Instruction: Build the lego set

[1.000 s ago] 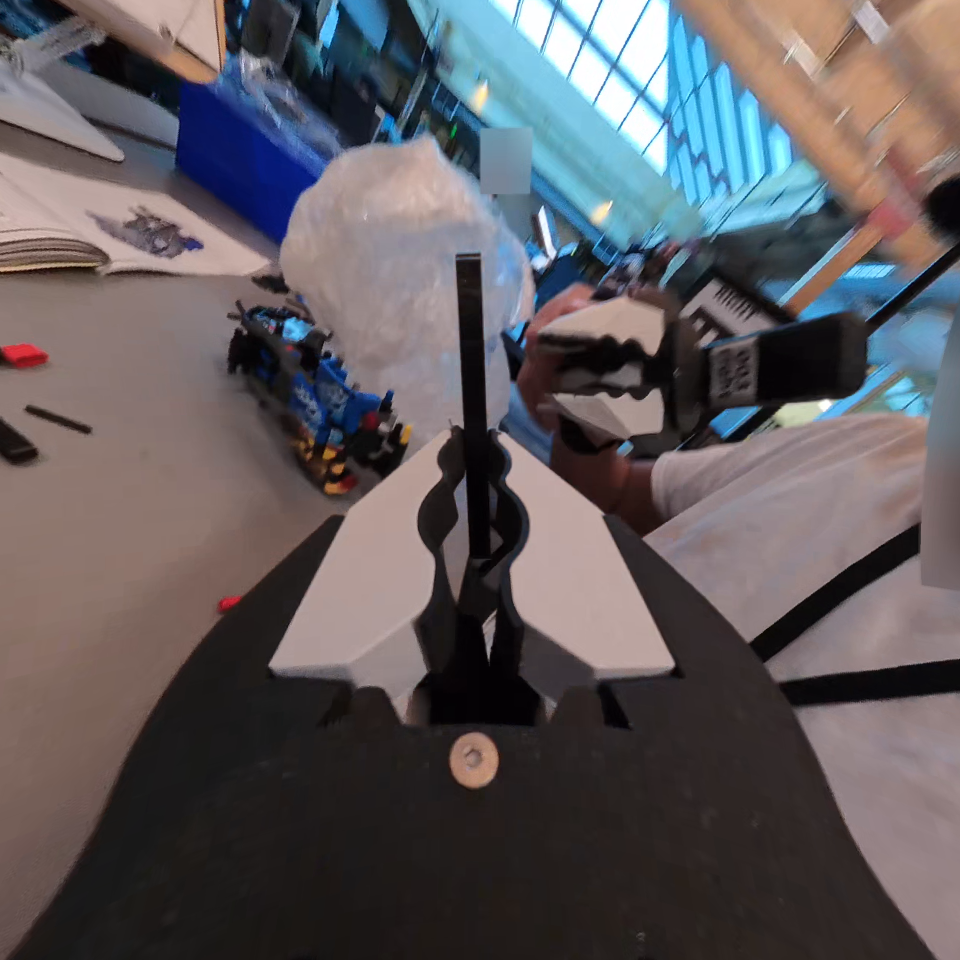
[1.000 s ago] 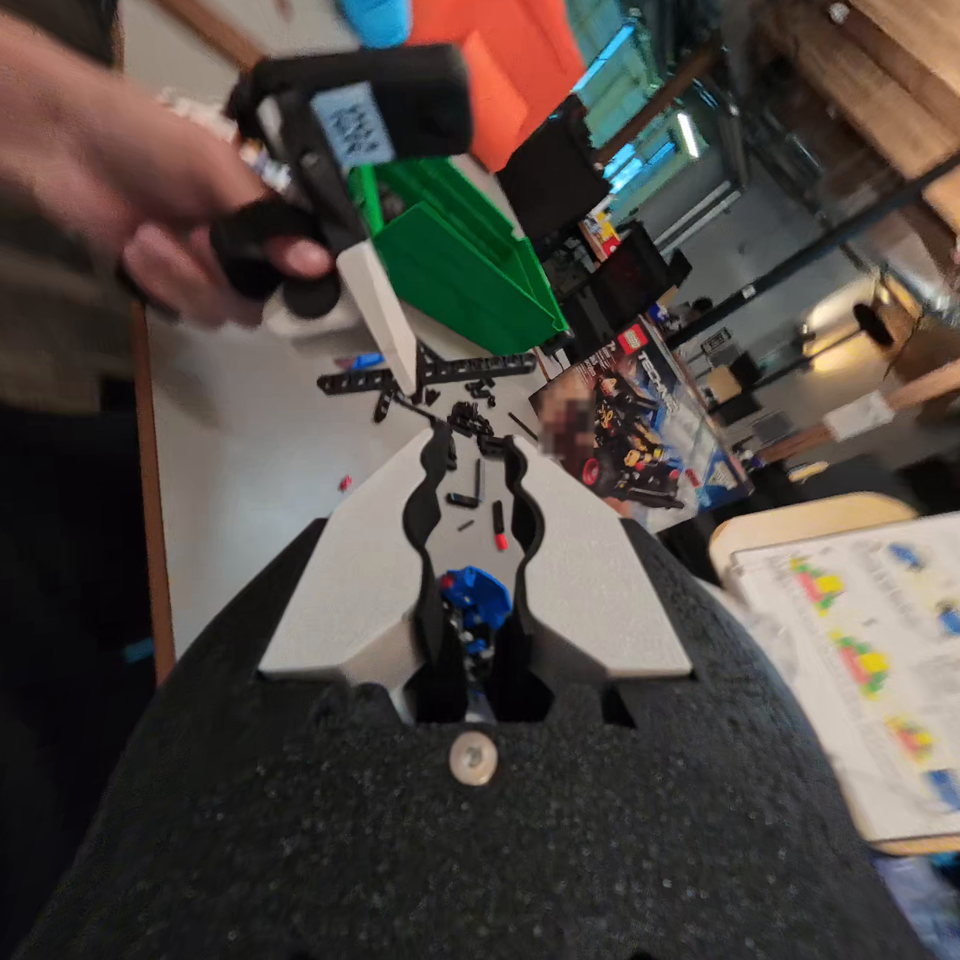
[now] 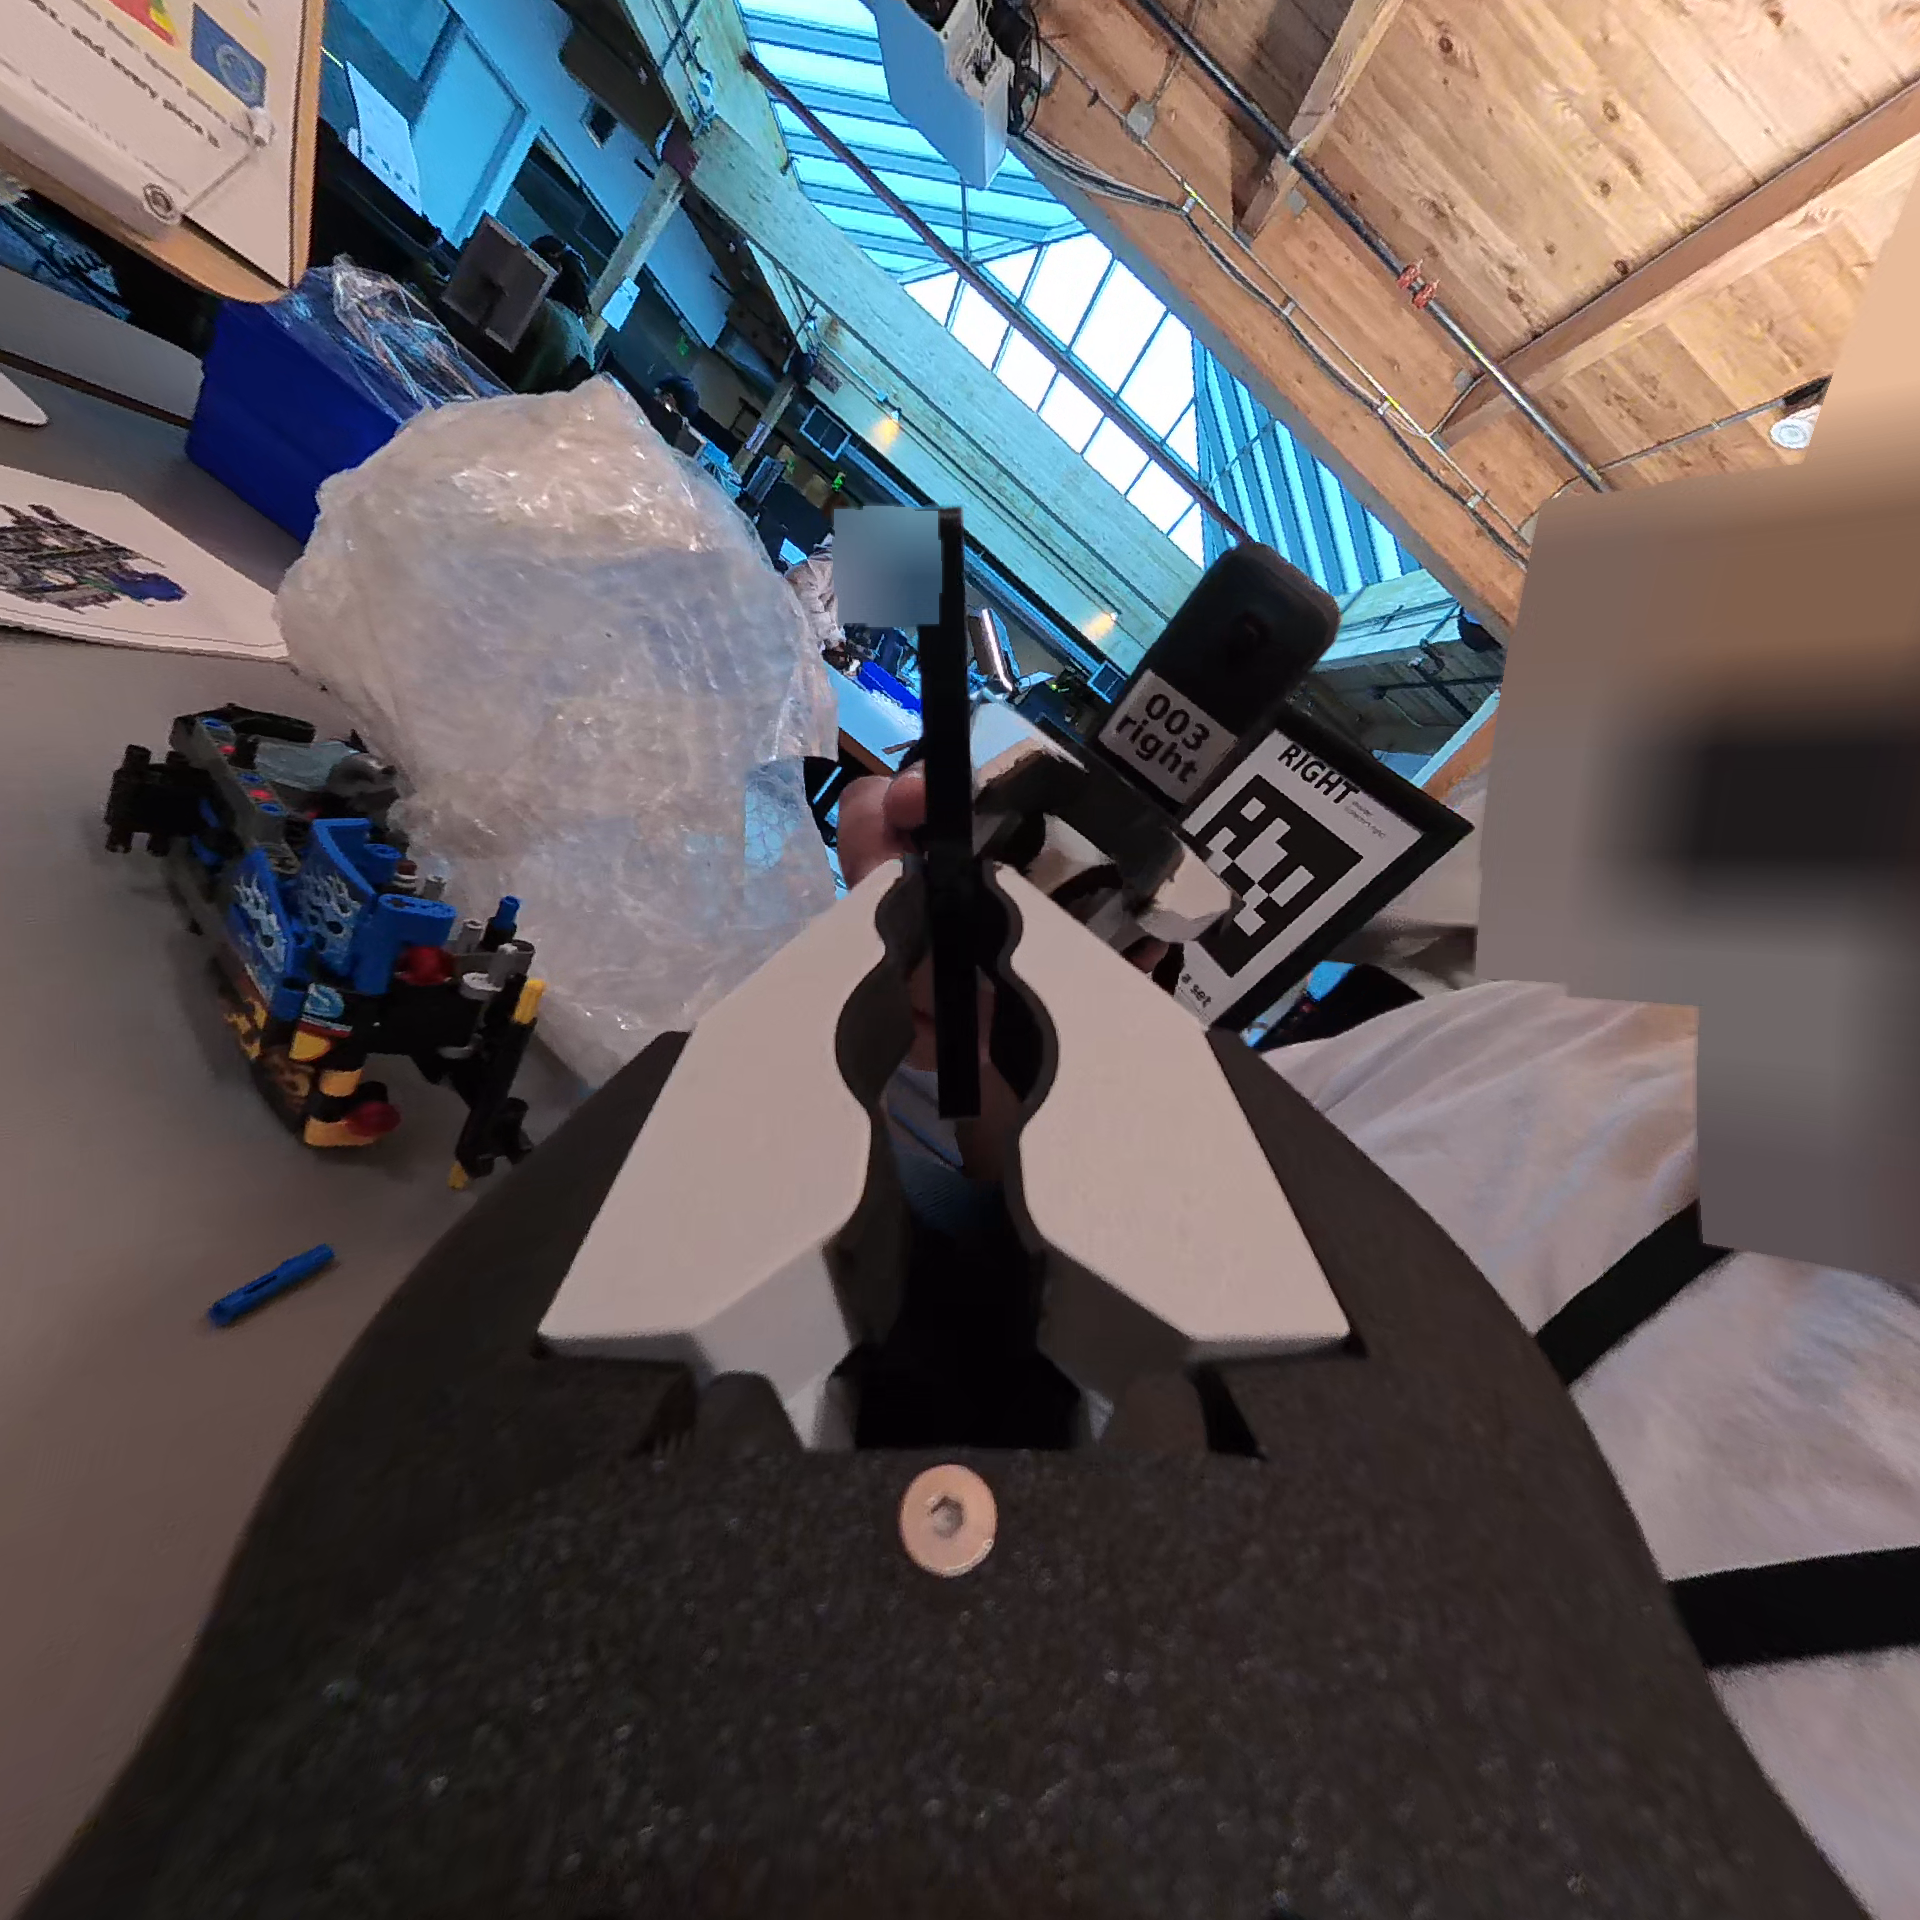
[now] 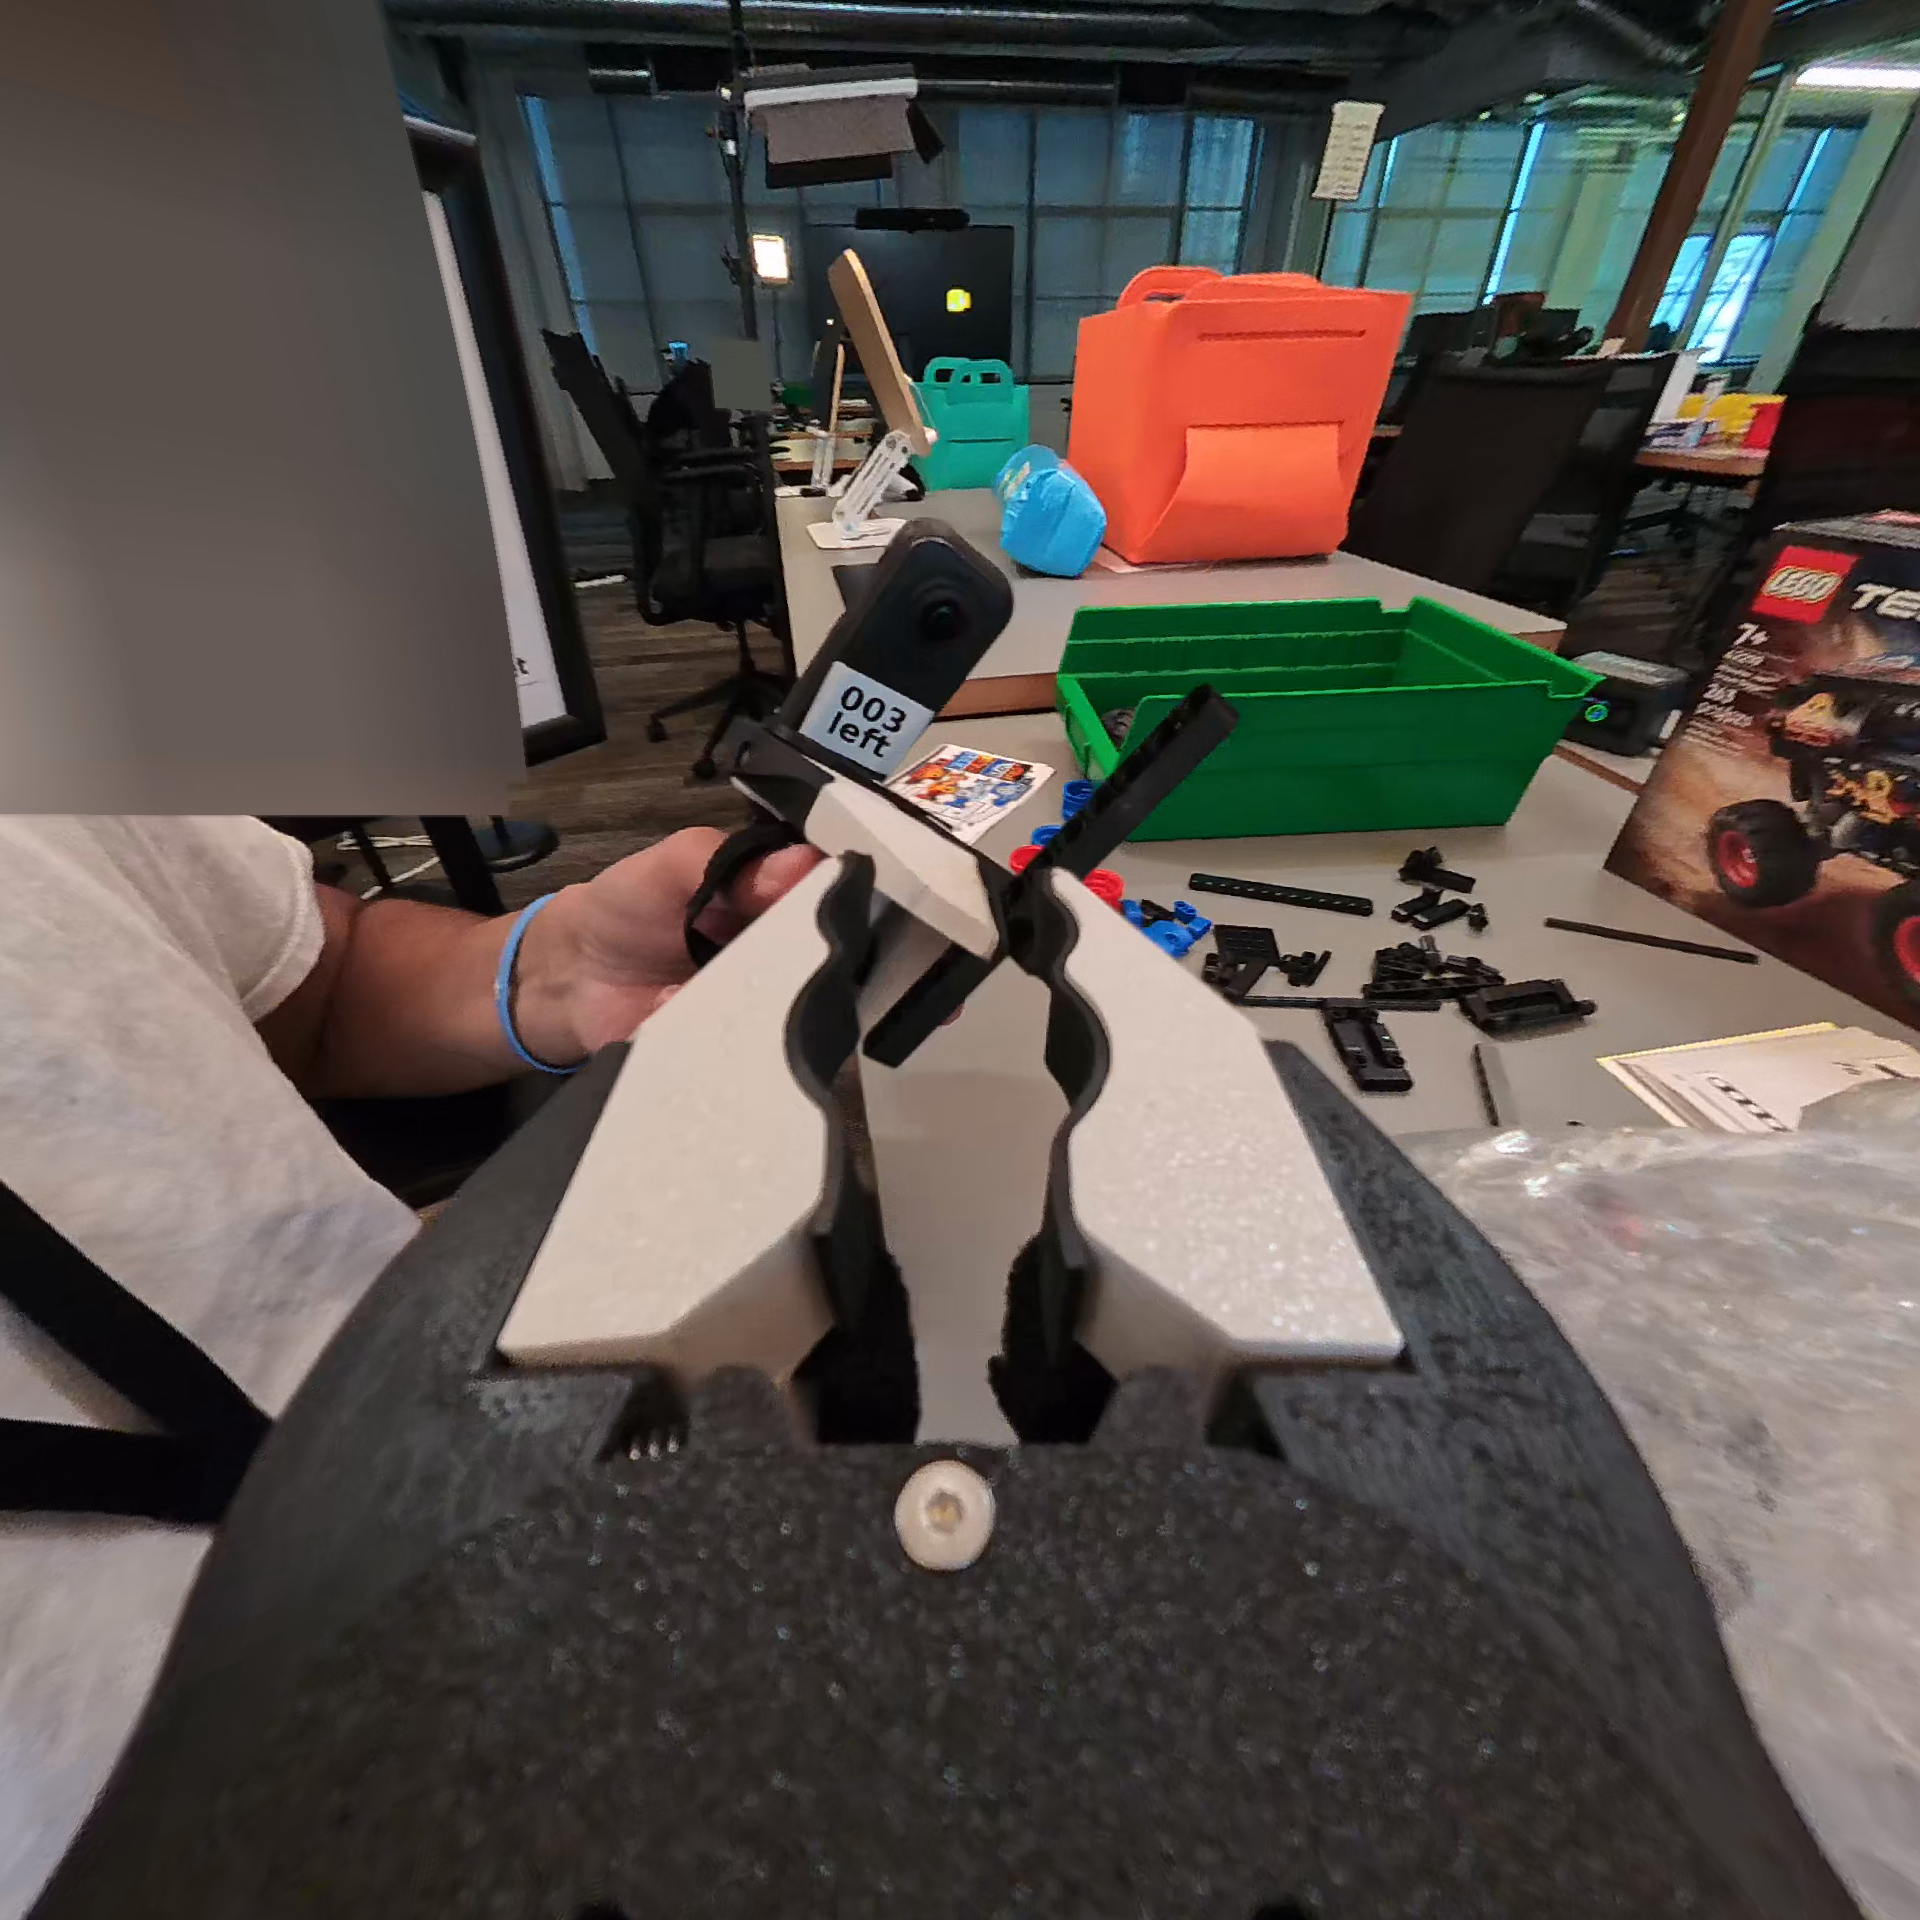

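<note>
My left gripper [image 3: 951, 883] is shut on a long black beam [image 3: 954, 790] and holds it upright above the table. In the right wrist view the left gripper [image 4: 935, 883] holds that beam [image 4: 1138, 784] tilted. The beam's lower part lies between the fingertips of my right gripper [image 4: 951, 894], which is open; whether they touch it I cannot tell. The right gripper [image 3: 1101, 862] shows close behind the beam in the left wrist view. A partly built blue and black Lego vehicle [image 3: 312, 935] sits on the table at the left.
A bubble-wrap bag [image 3: 561, 675] stands behind the vehicle, and a blue pin [image 3: 270, 1270] lies in front. In the right wrist view are a green bin [image 4: 1320, 717], the Lego box [image 4: 1808, 769], loose black pieces [image 4: 1423, 977] and an instruction booklet [image 4: 1756, 1081]. My left tips are roughly 15 centimetres from the blue pin [image 3: 270, 1270].
My right gripper has swung up from facing the table to face the left gripper, and the two have closed in. The beam now sits between the right gripper's open fingers. The left still holds it.
</note>
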`<control>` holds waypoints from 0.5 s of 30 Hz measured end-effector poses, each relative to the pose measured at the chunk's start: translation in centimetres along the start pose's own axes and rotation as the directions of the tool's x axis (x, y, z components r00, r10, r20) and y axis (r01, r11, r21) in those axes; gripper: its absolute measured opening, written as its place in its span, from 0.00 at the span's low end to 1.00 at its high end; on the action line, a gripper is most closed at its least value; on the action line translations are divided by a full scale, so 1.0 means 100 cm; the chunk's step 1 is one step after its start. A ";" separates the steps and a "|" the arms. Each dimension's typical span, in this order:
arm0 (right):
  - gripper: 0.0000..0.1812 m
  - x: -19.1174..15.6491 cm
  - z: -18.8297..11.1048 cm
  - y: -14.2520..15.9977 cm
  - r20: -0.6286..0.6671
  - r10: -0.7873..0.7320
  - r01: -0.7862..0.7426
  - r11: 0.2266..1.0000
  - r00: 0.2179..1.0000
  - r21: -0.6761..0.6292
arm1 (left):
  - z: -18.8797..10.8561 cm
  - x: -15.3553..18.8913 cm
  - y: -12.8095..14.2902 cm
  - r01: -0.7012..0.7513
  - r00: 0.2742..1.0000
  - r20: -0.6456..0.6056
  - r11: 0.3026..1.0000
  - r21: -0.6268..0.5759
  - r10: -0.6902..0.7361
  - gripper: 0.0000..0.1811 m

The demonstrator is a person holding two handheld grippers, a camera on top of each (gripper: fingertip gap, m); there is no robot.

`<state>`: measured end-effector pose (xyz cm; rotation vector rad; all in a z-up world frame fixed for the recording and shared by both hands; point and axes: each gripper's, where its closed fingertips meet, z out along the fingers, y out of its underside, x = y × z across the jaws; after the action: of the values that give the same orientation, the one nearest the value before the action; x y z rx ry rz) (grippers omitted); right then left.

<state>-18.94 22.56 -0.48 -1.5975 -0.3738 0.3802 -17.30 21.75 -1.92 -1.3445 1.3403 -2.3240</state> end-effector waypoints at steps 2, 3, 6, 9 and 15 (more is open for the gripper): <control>0.19 -0.001 0.001 0.000 0.010 0.011 -0.011 1.000 1.000 0.002 | 0.000 0.000 0.001 0.006 1.000 -0.002 1.000 -0.003 -0.006 0.03; 0.19 -0.001 0.001 0.000 0.003 0.007 -0.007 1.000 1.000 0.000 | 0.000 0.000 0.001 0.007 1.000 -0.002 1.000 -0.003 -0.007 0.03; 0.19 -0.001 0.004 0.005 -0.007 -0.008 0.008 1.000 1.000 -0.025 | -0.001 -0.001 0.001 0.011 1.000 -0.002 1.000 0.000 -0.011 0.03; 0.18 -0.001 0.005 0.007 -0.007 -0.005 0.005 0.999 1.000 -0.032 | -0.001 -0.002 0.001 0.017 1.000 -0.008 1.000 -0.003 -0.017 0.03; 0.18 0.002 0.003 0.002 -0.013 0.008 -0.008 1.000 1.000 -0.011 | 0.000 -0.001 0.003 0.013 1.000 -0.009 1.000 -0.018 -0.013 0.03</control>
<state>-18.86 22.95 -0.70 -1.6118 -0.3604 0.3748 -17.39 21.62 -2.22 -1.3531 1.3622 -2.3352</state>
